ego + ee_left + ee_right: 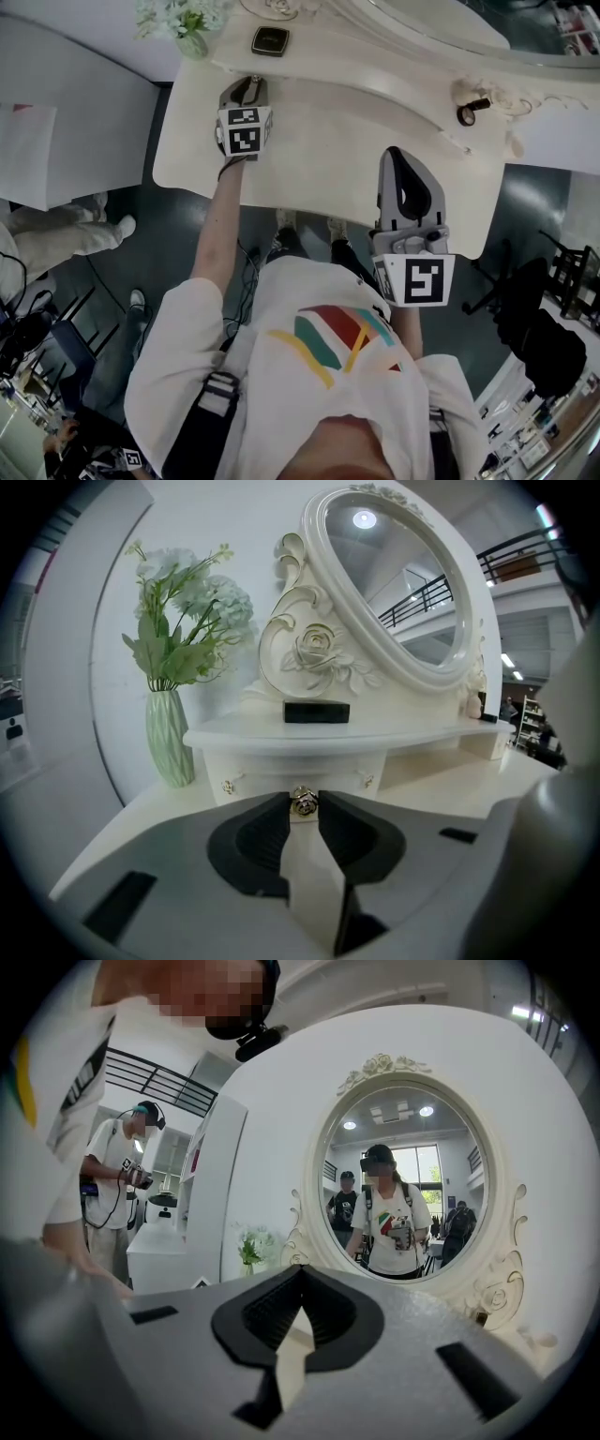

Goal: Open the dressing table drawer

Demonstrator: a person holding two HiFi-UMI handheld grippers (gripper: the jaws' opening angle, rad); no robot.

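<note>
Left gripper (304, 796) around drawer knob (302, 803)

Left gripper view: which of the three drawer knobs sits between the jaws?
The middle knob, gripped between the jaws of the left gripper; the left knob and right knob lie off to either side, untouched.

Bright, even indoor light falls on my pale tabletop (319, 122), with hardly a shadow on it, while the floor below stays dim. A ceiling lamp glares white in the mirror (394, 592). Both claw views bulge like a fisheye, black at the corners — my left claw (303, 801) looks soft up close.
</note>
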